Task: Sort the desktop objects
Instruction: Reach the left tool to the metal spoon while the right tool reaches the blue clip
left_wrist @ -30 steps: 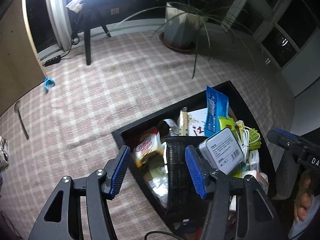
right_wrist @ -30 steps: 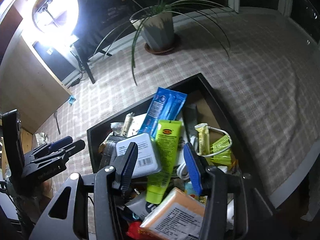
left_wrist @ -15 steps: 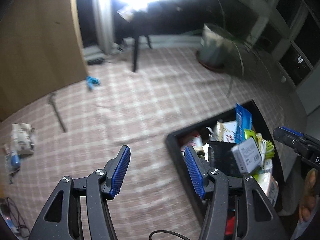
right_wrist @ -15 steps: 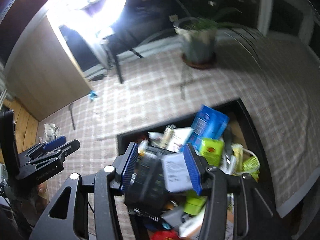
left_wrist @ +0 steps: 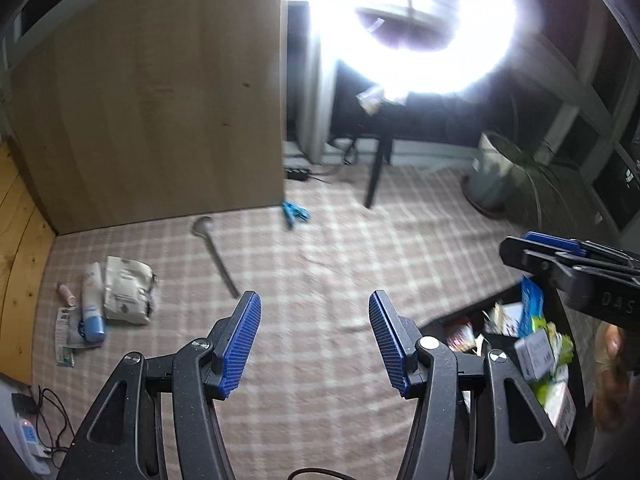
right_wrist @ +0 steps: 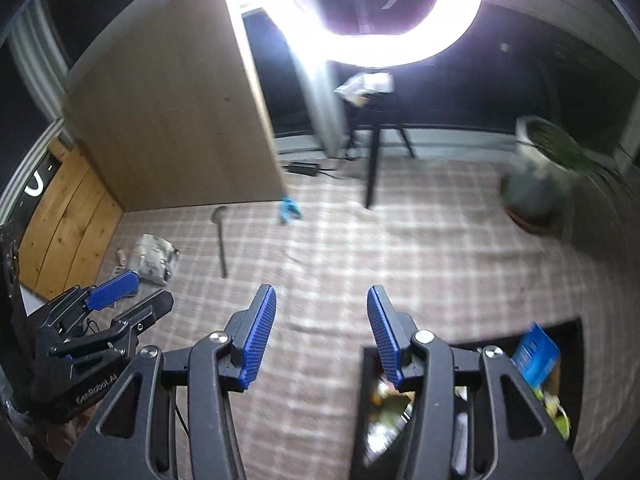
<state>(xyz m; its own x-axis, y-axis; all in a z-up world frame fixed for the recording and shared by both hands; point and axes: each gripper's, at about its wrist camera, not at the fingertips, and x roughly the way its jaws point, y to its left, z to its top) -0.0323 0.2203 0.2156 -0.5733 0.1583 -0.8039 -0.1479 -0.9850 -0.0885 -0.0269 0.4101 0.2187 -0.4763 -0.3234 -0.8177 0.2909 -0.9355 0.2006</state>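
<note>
My left gripper (left_wrist: 314, 308) hangs open and empty above the checked cloth (left_wrist: 320, 272). My right gripper (right_wrist: 320, 300) is open too, with nothing between its pads. A black tray (left_wrist: 452, 318) piled with several items sits at the lower right; it holds a blue packet (left_wrist: 532, 306) and a grey box (left_wrist: 536, 352). In the right wrist view the tray (right_wrist: 568, 324) lies under my right finger. A white pouch (left_wrist: 128, 290), a blue-and-white bottle (left_wrist: 92, 304) and a small pink item (left_wrist: 66, 294) lie on the cloth at the far left.
A metal spoon (left_wrist: 218, 254) and a blue clip (left_wrist: 294, 212) lie on the cloth ahead. Behind stand a wooden panel (left_wrist: 160, 112), a ring light's tripod leg (left_wrist: 378, 172) and a potted plant (left_wrist: 496, 168). Cables and a small device (left_wrist: 30, 444) sit at the lower left.
Both views have swung left, off the tray and onto the cloth; the tray now sits at the right edge. The pouch and bottle have come into view. Both grippers stayed open.
</note>
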